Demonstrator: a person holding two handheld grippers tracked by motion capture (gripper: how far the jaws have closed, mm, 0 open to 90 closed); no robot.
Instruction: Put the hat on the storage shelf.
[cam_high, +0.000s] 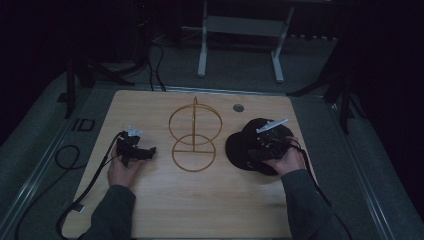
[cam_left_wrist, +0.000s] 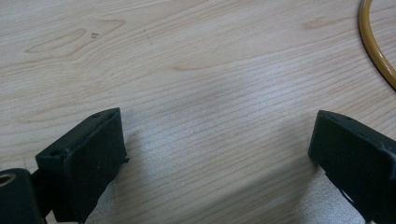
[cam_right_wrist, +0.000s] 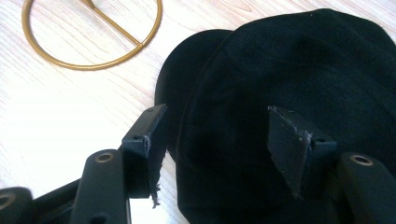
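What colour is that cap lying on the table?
The cap is plain black, clearest in the right gripper view.

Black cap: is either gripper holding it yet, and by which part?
No. The right gripper is open over the black cap; the left gripper is open above the table.

Bare table (cam_high: 200, 200) lies open near the person; the wire stand (cam_high: 194, 135) blocks the middle.

Both sleeves dark grey-green. Left tool (cam_high: 134, 149) black, black cable trailing. Right tool (cam_high: 266, 145) black, pale grey top plate.
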